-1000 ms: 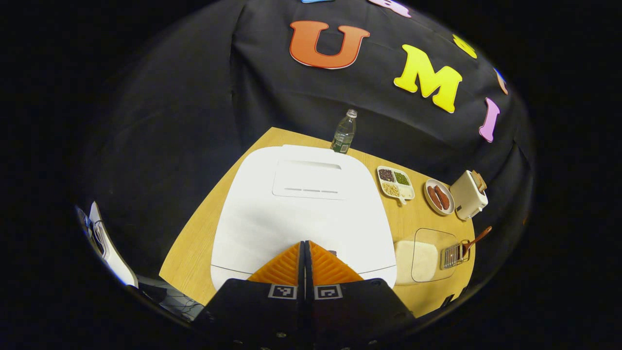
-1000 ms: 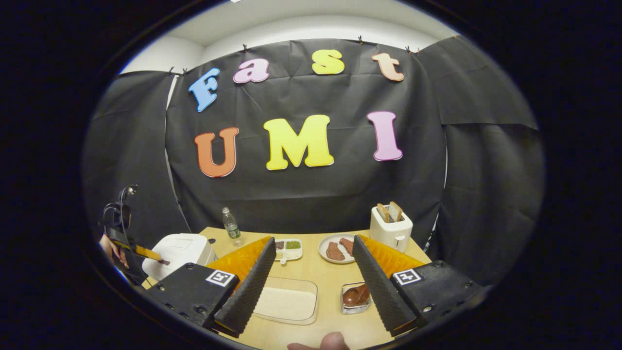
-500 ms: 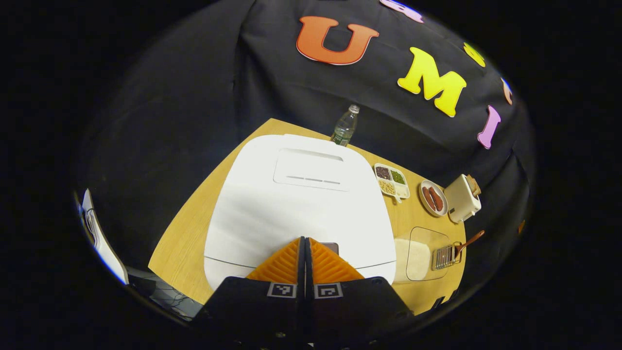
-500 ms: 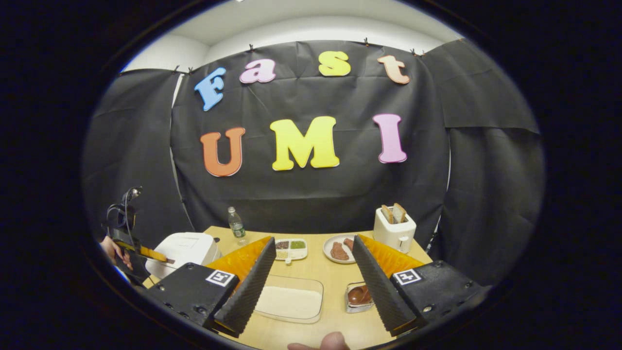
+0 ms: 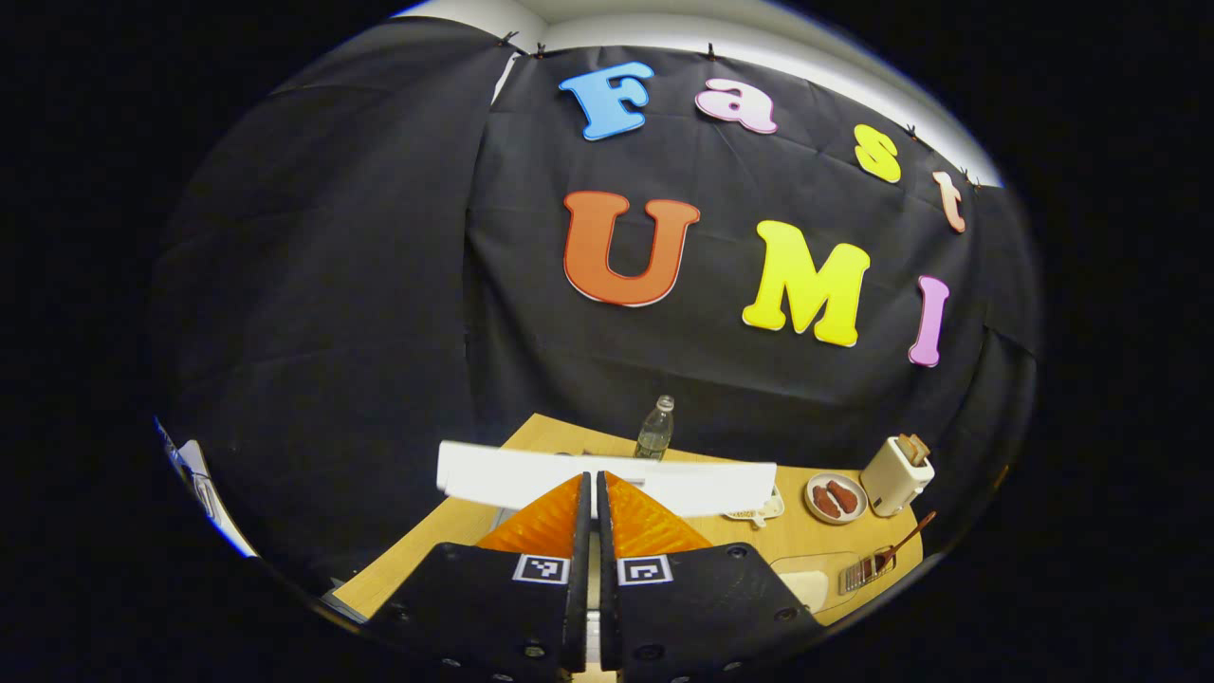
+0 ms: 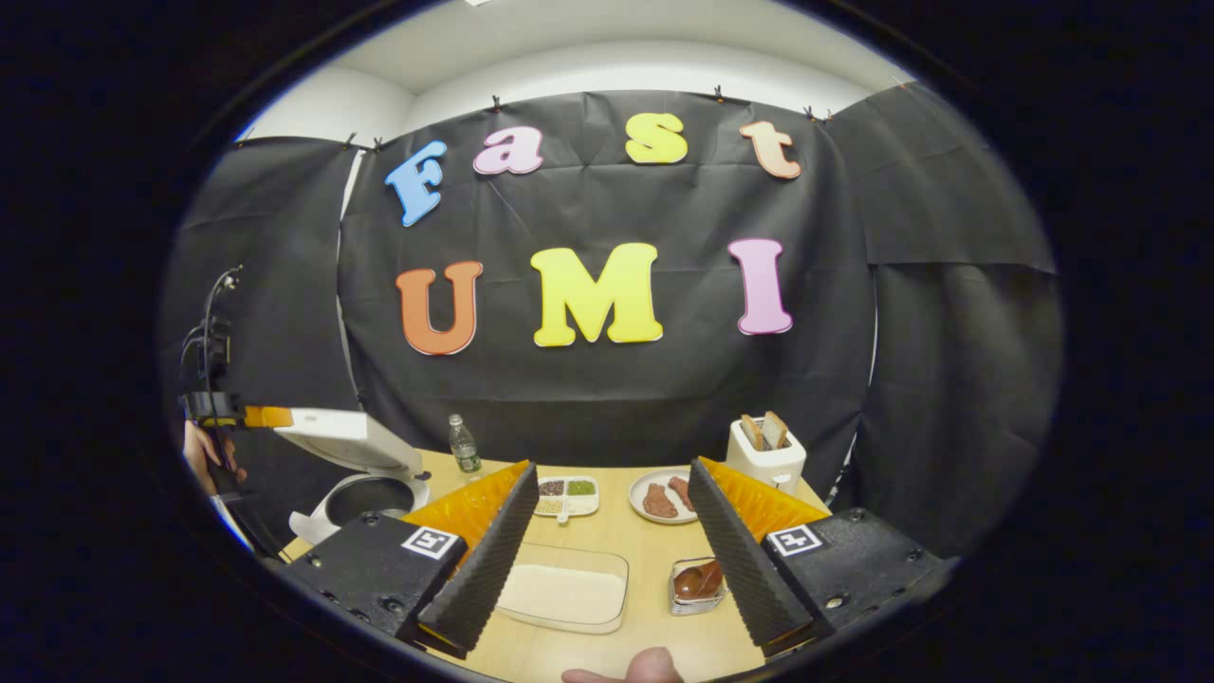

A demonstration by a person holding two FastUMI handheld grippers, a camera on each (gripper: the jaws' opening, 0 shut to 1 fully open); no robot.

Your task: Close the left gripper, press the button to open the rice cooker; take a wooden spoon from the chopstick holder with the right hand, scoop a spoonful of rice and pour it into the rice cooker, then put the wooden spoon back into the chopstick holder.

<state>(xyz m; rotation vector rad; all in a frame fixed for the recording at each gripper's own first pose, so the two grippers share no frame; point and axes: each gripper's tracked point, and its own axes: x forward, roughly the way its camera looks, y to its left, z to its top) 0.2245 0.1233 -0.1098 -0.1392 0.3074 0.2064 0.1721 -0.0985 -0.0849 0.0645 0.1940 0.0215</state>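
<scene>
The rice cooker (image 6: 353, 462) is white, its inner pot dark. The table (image 6: 621, 531) is pale wood-toned. A clear tray (image 6: 564, 598) holds white rice, and the wooden spoon (image 6: 697, 579) is reddish brown. The toaster (image 6: 764, 458) is cream with tan bread. A white divided dish (image 6: 566, 493) carries dark, green and beige fillings (each in its own section).

Staged recording booth: black cloth wall (image 6: 607, 398), wooden table (image 6: 645, 541) of kitchenware.
</scene>
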